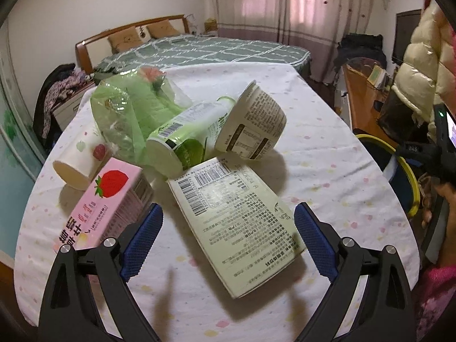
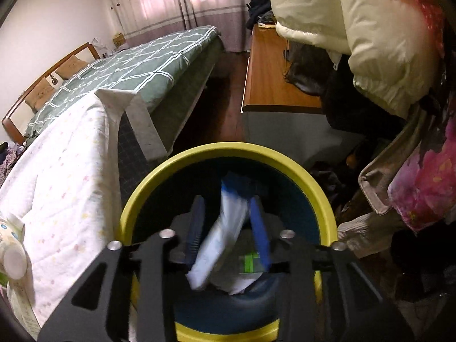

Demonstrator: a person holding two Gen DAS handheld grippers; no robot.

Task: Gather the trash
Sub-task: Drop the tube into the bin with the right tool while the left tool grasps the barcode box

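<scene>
1. Green checked bed with wooden headboard beyond the white dotted tablecloth.
2. Pink curtains behind.
3. Wooden desk beside a cream puffer jacket.

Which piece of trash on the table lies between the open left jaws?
The pale green carton, flat with its barcode up. The pink strawberry carton sits outside the left gripper; the cups lie farther back.
</scene>
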